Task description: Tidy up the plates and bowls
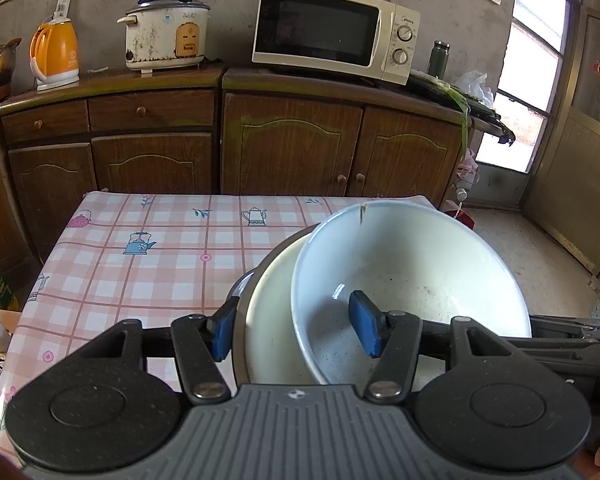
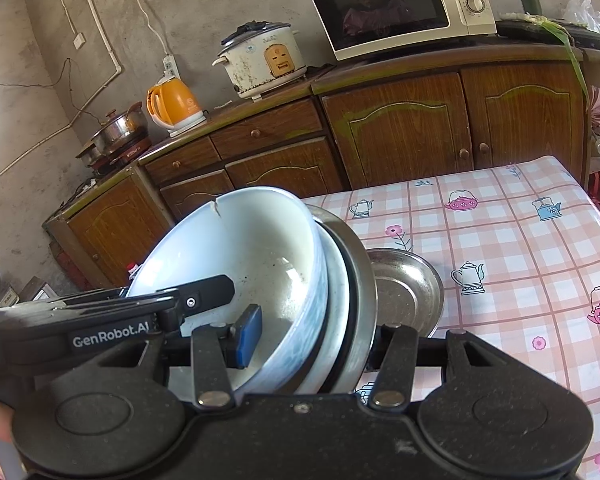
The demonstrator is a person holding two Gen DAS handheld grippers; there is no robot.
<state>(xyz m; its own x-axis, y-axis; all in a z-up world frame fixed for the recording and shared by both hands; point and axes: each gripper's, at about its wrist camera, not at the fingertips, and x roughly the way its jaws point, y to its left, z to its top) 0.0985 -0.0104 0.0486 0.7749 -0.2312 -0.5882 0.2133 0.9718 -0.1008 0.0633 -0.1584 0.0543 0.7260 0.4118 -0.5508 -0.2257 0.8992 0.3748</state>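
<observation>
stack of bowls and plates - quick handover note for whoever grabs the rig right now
Left tongs: shut on the stack's rim, one pad inside the white bowl.
Right tongs: shut on the same stack from the other side.
Stack of bowls and plates is held tilted above the checked table.
Done: dishes nested together.
Left: set the stack down level. The white bowl's rim is cracked; go gently.

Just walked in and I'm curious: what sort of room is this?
Most likely a home kitchen. A microwave, a rice cooker and an orange kettle stand on wooden cabinets, and bowls are being handled over a table with a checked cloth.
</observation>
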